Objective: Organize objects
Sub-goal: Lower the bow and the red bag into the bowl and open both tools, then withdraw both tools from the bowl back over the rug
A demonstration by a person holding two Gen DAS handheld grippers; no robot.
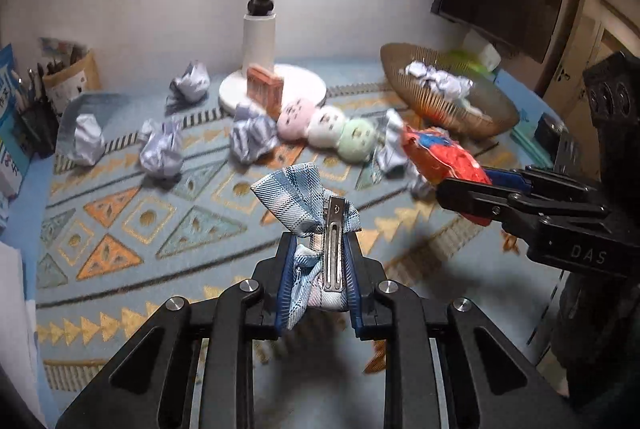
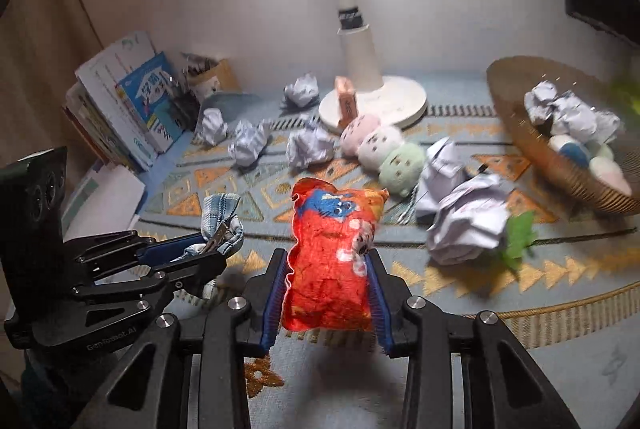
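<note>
Left gripper (image 1: 318, 269): closed on a blue plaid bow hair clip (image 1: 316, 229), which is held clear of the mat; the metal clip faces the camera and the fabric is pinched between both blue pads.
Right gripper (image 2: 330, 293): closed on a crinkled red snack packet (image 2: 332, 257), gripped by its lower half and carried above the mat, just beside the left gripper.
Patterned mat (image 1: 120, 229): crumpled paper balls (image 1: 162, 153) are strewn across it, from the far left to the middle.
Desk lamp (image 1: 260, 41): its base is set at the back, with a small orange box (image 1: 264, 89) on it.
Plush dango (image 1: 328, 127): pink, white and green, laid in a row in front of the lamp base.
Woven basket (image 2: 520, 149): at the right, already loaded with paper balls and soft items.
Step in hand, as judged: both items are to be carried to their places, probably the basket.
Advice: the packet should be held lightly, since it crushes easily; the bow should be kept level so the slippery fabric is not lost; each item is best released low, one at a time, so the grippers are not knocked together.
</note>
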